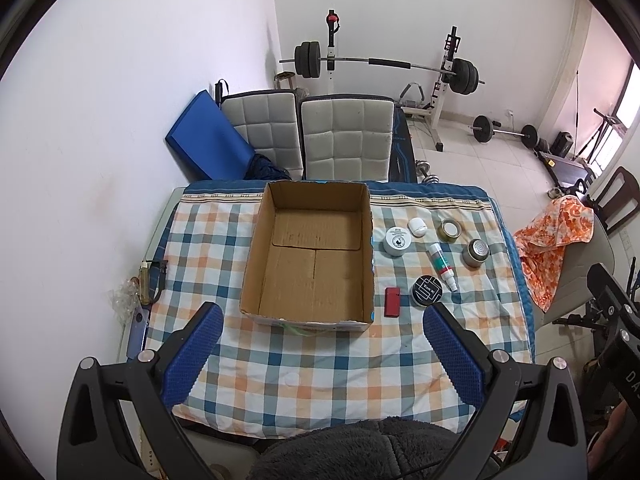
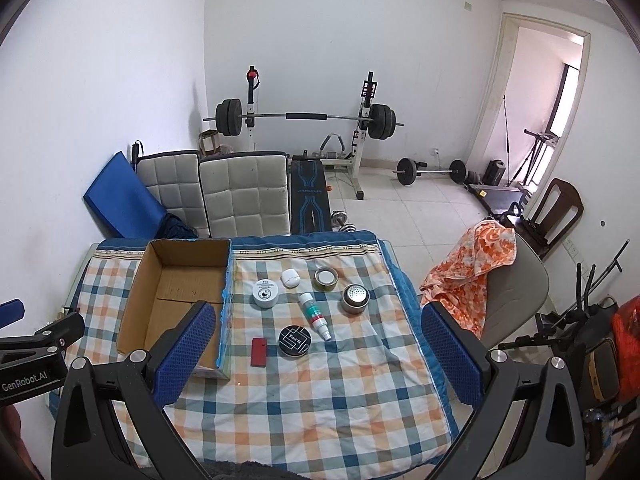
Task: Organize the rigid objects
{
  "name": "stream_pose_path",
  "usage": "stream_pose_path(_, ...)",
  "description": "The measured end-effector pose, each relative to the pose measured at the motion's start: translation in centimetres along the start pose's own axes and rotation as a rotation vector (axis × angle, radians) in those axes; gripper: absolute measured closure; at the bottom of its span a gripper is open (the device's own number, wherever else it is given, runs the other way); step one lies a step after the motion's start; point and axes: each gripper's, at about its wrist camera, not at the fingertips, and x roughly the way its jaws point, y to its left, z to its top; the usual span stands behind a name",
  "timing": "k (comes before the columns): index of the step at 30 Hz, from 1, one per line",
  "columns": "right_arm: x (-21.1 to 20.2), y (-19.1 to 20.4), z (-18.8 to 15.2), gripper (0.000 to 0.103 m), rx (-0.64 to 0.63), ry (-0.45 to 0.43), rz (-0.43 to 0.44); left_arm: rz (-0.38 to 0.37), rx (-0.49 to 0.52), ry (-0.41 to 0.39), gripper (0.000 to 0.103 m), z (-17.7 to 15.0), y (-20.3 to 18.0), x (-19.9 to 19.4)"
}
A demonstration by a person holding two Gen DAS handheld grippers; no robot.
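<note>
Both tongs, left (image 1: 322,322) and right (image 2: 314,320), hang wide and empty over the near desk (image 1: 320,376), while right of the open cardboard box (image 1: 310,254) the spray bottle (image 1: 442,266) lies flat, nozzle near-right, labels on neighbouring tins illegible.

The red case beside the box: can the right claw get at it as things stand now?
Probably yes. The red case lies flat on the cloth, clear of the box and the black tin, and the right claw is open and empty above the table.
</note>
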Motion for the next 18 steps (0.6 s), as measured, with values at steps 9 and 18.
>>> stream_pose_path(9,0.03,0.17,0.03,0.000,0.002,-0.003,-0.008,-0.008,0.010,-0.011,0.000,0.41,-0.04,0.04)
stream_pose_path(18,0.09,0.31,0.17,0.000,0.006,-0.006,-0.014,-0.008,0.013,-0.018,0.000,0.42,-0.37,0.01)
